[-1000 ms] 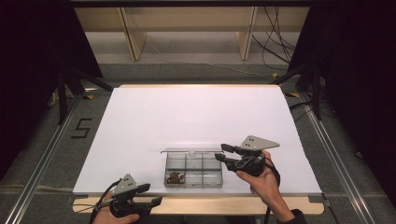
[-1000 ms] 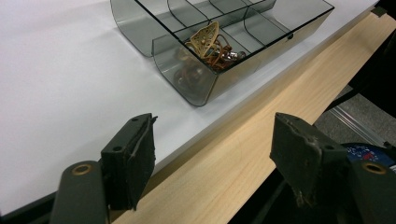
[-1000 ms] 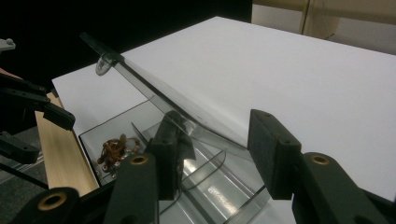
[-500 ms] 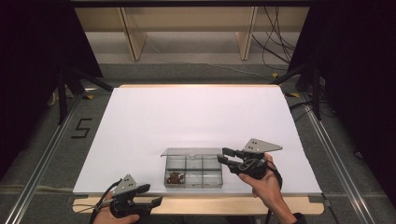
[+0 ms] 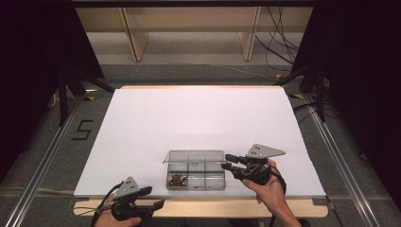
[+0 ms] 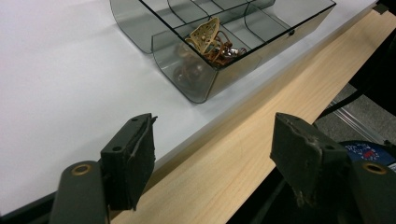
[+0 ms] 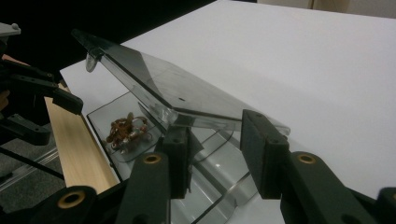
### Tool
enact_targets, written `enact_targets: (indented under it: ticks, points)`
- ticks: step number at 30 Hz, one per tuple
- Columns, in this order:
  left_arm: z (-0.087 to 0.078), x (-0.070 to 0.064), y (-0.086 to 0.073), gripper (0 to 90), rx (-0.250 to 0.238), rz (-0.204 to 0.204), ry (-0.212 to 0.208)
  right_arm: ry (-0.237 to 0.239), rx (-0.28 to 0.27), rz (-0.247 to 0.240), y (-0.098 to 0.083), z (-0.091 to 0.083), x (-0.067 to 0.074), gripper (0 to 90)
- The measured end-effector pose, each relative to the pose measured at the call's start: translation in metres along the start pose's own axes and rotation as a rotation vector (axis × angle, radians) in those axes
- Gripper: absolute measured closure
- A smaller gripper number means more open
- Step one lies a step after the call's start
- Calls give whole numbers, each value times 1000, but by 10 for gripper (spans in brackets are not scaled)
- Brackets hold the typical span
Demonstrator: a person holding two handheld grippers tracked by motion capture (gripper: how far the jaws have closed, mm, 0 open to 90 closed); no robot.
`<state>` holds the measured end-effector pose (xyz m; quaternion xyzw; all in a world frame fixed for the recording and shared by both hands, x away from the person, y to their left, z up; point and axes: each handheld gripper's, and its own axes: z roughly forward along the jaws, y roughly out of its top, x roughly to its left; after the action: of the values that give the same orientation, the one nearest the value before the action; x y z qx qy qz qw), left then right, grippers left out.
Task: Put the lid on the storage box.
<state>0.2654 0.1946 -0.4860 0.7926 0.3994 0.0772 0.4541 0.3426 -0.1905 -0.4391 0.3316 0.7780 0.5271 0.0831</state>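
Item: a clear plastic box [image 5: 196,176] with inner compartments, set on the white table top [image 5: 198,118] near its front edge (the person's side). Its lid [image 5: 195,156] is seen raised and tilted, hinged along the far side. A small heap of brown and gold trinkets [image 5: 178,180] is held in the front left compartment as the high view shows it; the other compartments cannot be judged.

Right gripper [image 5: 227,162]: placed at the right end of the box, level with the lid's corner. In the right gripper view its jaws stand on either side of that lid [image 7: 177,93] edge and have just been closing, a gap being left between pads and plastic; whether the lid is touched cannot be told.

Left gripper [image 5: 152,197]: held over the bare wooden strip [image 5: 213,207] at the table's front edge, well apart from the box, jaws spread wide with nothing between them.
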Motion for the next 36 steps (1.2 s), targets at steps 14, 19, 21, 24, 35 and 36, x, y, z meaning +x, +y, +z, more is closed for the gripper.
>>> enact_targets:
  ticks: [14,19,21,24,35,36]
  points:
    - [-1,0,1,297,6,11,5,23,73,12,-15,1,-9,760]
    - [-1,1,0,297,10,14,3,33,55,49,-18,1,-8,772]
    - [-1,0,1,297,8,17,7,63,58,80,-19,0,-7,773]
    - [-1,0,0,297,8,10,4,63,62,62,-20,1,-5,780]
    - [0,0,0,297,10,11,2,85,79,60,-23,-1,1,800]
    - [0,0,0,297,10,13,3,93,83,70,-23,-2,3,800]
